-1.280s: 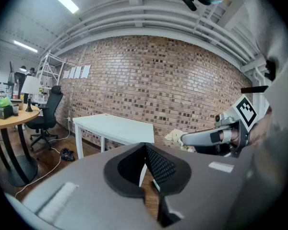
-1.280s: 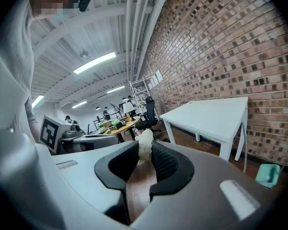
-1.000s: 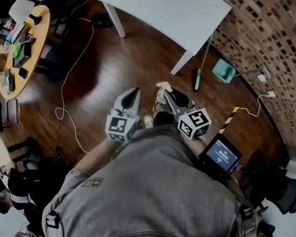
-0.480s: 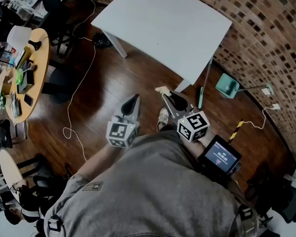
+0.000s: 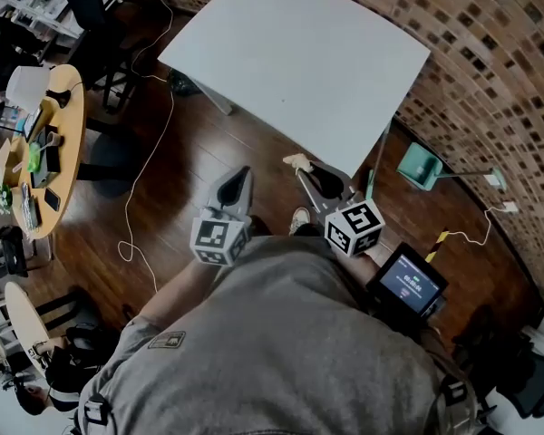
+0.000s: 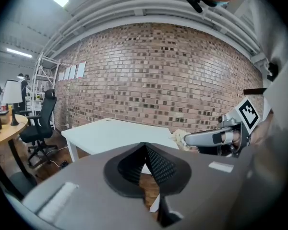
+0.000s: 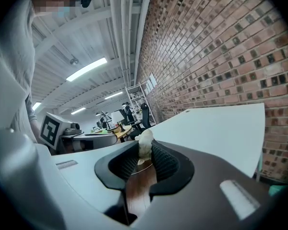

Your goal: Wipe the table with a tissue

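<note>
A white rectangular table [image 5: 299,53] stands ahead against the brick wall, its top bare; it also shows in the left gripper view [image 6: 110,133] and the right gripper view [image 7: 216,123]. My right gripper [image 5: 301,167] is shut on a crumpled white tissue [image 5: 296,161], which sticks out past its tips [image 7: 145,143] just short of the table's near edge. My left gripper [image 5: 243,174] is shut with nothing in it, held level beside the right one over the wood floor. The right gripper [image 6: 182,139] with the tissue is visible from the left gripper view.
A round wooden table [image 5: 36,143] with small items stands at the left, an office chair [image 6: 38,123] near it. White cables [image 5: 136,198] lie on the dark wood floor. A teal dustpan [image 5: 420,166] rests by the brick wall [image 5: 490,71]. A screen device [image 5: 406,284] hangs at my right side.
The table has come nearer and larger in view as I step towards it. Both grippers keep their pose, the right one still pinching the tissue.
</note>
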{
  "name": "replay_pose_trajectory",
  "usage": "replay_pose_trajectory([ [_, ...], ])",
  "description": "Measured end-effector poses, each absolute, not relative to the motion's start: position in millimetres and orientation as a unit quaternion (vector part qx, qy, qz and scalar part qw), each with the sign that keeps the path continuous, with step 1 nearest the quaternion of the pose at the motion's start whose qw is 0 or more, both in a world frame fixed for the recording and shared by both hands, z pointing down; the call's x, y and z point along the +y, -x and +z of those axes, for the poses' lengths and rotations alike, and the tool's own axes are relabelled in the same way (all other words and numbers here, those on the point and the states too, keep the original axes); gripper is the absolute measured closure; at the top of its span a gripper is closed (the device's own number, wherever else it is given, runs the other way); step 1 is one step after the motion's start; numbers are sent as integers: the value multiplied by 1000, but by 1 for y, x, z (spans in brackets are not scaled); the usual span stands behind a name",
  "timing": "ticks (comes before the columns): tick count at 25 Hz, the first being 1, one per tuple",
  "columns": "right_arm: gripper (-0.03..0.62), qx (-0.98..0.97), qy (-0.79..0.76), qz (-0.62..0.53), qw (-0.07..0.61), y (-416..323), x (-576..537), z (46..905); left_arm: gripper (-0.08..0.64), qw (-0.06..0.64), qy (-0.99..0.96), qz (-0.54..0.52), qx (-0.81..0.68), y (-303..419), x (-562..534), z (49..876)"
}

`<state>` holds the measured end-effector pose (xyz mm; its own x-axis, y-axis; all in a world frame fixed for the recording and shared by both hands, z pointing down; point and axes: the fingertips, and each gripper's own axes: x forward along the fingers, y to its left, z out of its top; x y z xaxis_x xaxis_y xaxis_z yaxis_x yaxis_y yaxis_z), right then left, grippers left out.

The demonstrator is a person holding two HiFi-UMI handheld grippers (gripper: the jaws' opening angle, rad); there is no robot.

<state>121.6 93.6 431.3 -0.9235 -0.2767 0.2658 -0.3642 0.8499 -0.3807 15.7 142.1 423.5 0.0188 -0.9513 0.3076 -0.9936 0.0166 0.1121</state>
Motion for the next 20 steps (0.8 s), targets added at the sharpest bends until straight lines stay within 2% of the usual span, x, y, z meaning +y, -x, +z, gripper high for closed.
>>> replay_pose_trajectory([
  [20, 499, -919, -286, 246, 117, -58, 34, 459, 558, 179, -775, 78, -601, 57, 55, 445],
])
